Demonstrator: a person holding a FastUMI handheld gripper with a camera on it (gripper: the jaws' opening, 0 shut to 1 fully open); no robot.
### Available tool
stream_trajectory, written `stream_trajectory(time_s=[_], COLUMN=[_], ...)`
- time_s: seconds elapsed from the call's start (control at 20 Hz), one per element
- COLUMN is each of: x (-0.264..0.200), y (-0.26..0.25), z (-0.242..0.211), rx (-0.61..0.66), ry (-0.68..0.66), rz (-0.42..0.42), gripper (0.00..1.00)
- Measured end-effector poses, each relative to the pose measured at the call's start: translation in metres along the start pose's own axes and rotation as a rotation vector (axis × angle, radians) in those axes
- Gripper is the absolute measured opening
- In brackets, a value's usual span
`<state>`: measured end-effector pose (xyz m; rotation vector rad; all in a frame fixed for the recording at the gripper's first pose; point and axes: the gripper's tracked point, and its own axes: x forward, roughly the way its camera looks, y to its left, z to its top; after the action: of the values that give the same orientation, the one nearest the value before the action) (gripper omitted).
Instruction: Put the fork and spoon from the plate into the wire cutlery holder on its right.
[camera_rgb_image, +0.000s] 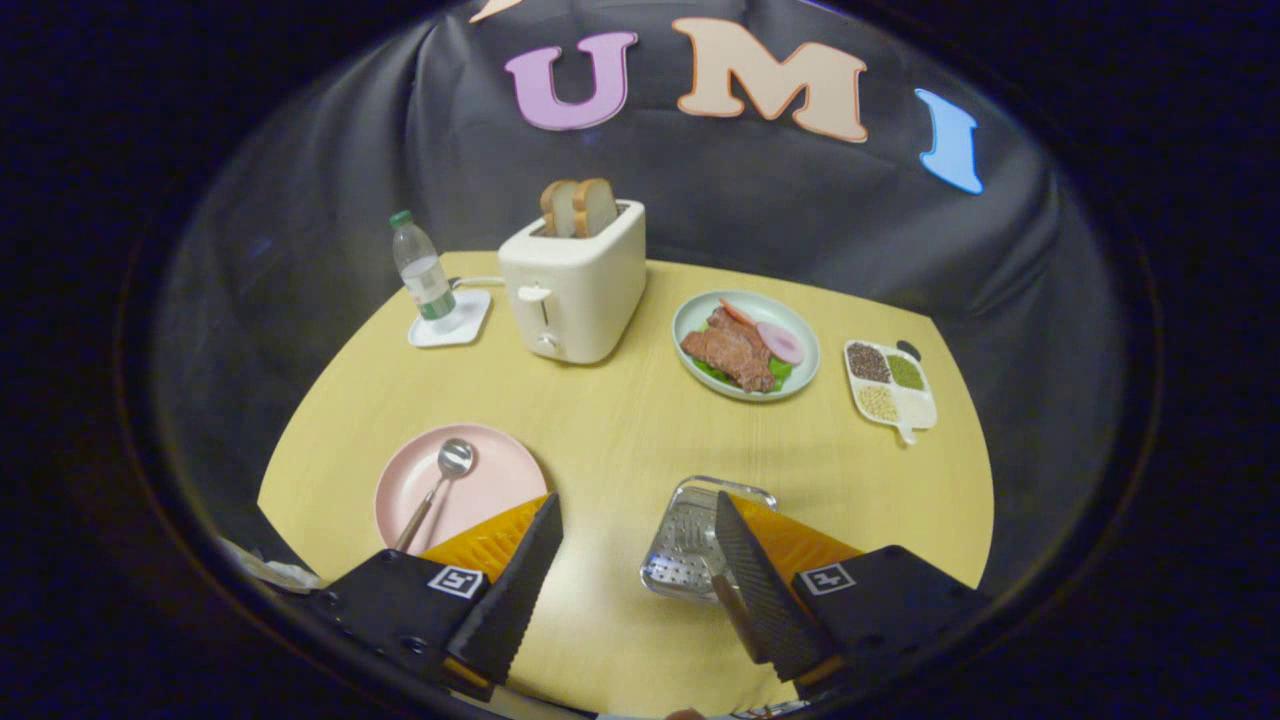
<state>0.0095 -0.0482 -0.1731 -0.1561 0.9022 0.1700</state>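
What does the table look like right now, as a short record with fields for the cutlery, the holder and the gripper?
spoon: lying on the pink plate, bowl away from the gripper, spoon
fork: in the wire cutlery holder, fork, partly hidden by a finger
gripper: open, nothing between its fingers, above the table
left to do: spoon
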Motion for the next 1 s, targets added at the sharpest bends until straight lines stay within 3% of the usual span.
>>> stream_trajectory(time_s=[0.2,0.5,1.0], x=[-0.007,-0.009,0.033], y=[0.022,0.067,0.146], z=[0.008,0.019,-0.031], rx=[-0.023,0.024,0.03], ry=[-0.127,-0.257,-0.197], rz=[-0.081,-0.105,-0.036], gripper=[0.98,1.0,1.0])
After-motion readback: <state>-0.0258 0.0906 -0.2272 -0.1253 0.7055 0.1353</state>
